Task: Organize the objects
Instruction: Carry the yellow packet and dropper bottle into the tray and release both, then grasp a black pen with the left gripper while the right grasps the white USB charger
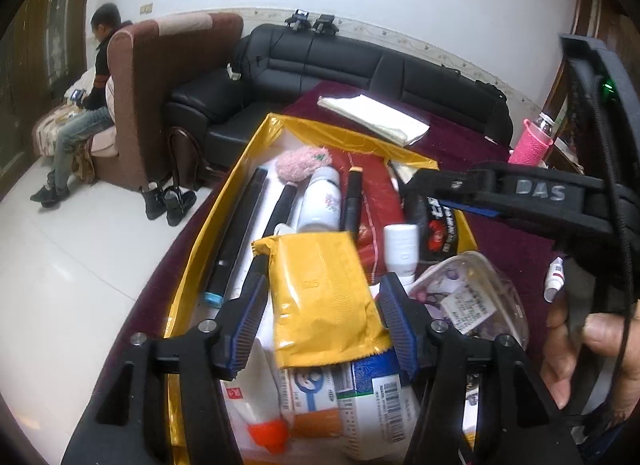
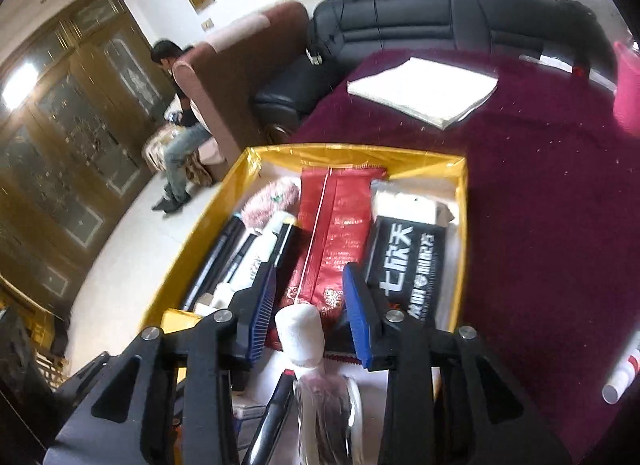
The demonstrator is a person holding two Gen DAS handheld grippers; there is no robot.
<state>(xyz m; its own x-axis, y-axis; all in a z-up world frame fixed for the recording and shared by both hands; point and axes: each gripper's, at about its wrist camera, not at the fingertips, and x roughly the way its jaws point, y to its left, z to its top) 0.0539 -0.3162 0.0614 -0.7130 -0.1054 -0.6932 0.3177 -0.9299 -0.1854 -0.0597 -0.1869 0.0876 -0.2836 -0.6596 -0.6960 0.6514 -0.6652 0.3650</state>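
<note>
A yellow-walled box (image 1: 256,137) on a maroon cloth holds several items: a yellow packet (image 1: 320,297), a white spray bottle (image 1: 320,201), a red packet (image 1: 376,205), a black pouch, medicine boxes (image 1: 372,413). My left gripper (image 1: 320,305) is over the box with its pads on both sides of the yellow packet, holding it. My right gripper (image 2: 310,305) is open over the same box (image 2: 462,225); a white-capped tube (image 2: 300,335) and the red packet (image 2: 336,233) lie between its fingers, untouched. The right gripper also shows in the left wrist view (image 1: 440,193).
A folded white cloth (image 1: 372,117) lies on the maroon cloth (image 2: 540,205) beyond the box. A pink-sleeved bottle (image 1: 532,141) stands at the right. A small white tube (image 2: 624,377) lies on the cloth. A black sofa (image 1: 320,65) and a seated person (image 1: 88,105) are behind.
</note>
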